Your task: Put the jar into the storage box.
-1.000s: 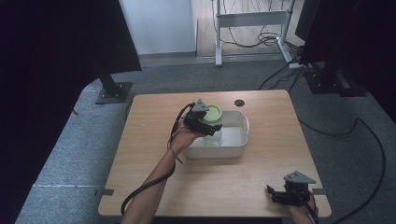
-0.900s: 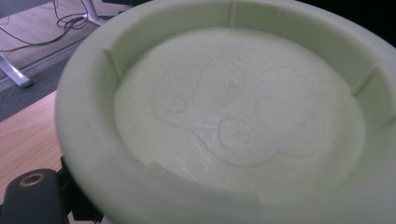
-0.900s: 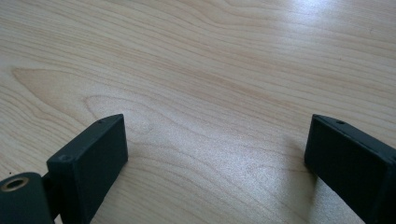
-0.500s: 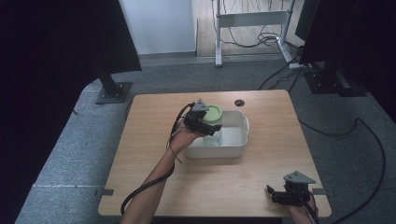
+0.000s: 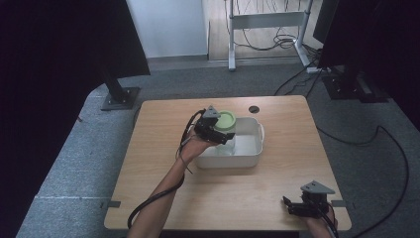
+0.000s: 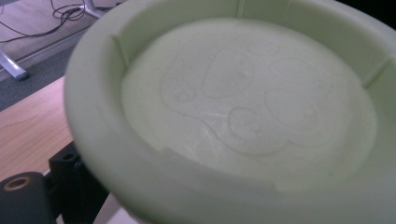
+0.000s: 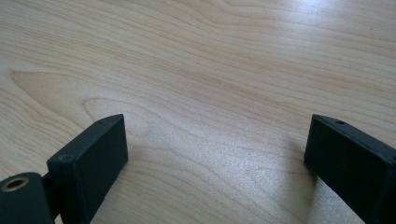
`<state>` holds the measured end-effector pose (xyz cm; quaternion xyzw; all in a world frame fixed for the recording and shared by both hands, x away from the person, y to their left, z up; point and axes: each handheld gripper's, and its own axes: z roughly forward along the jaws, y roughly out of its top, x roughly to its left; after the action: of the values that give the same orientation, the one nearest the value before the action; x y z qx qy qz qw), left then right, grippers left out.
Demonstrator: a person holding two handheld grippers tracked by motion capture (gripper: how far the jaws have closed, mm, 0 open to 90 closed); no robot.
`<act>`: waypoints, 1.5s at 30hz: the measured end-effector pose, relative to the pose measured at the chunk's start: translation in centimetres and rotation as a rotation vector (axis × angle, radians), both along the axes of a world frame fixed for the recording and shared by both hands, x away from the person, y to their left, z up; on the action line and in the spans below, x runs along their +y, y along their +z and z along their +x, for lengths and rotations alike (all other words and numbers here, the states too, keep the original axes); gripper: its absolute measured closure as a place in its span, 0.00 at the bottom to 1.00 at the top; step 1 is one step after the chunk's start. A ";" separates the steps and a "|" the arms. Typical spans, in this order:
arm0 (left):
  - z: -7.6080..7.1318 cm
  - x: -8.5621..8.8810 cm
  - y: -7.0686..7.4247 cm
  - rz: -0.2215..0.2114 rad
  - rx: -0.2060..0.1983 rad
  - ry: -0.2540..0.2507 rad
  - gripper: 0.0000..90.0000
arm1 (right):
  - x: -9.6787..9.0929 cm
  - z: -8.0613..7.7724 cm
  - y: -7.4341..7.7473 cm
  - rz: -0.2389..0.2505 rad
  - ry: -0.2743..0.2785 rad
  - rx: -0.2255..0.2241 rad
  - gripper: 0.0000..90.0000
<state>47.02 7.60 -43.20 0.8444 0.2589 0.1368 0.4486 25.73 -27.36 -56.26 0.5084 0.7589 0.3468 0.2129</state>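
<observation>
A pale green round lid [image 5: 227, 120] tops a clear jar held over the left end of a white tub [image 5: 250, 157]. My left gripper [image 5: 221, 134] is shut on the jar just under the lid, and a hand holds it from the left. In the left gripper view the green lid [image 6: 243, 107] looms very close, its top moulded with faint rounded shapes, with one black jaw at the bottom left. My right gripper [image 5: 296, 207] rests low at the table's front right corner. It stands open [image 7: 215, 158], with bare wood between its jaws.
The wooden table [image 5: 277, 188] has a small round hole [image 5: 254, 109] at its back edge. Dark screens on stands flank the table at the left and right. Cables and a metal frame lie on the floor behind it.
</observation>
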 end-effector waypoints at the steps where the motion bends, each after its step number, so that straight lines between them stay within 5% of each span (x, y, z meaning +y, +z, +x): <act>1: 0.0 0.1 0.0 -0.005 -0.001 -0.002 0.07 | 0.0 0.0 0.0 0.001 -0.004 0.003 0.06; 45: -2.7 2.3 1.3 -0.030 -0.021 -0.002 0.04 | 0.1 1.0 0.2 -0.018 -0.025 0.019 0.06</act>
<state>44.31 9.93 -41.91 0.8362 0.2554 0.1415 0.4643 26.69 -27.24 -56.09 0.5193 0.7575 0.3324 0.2145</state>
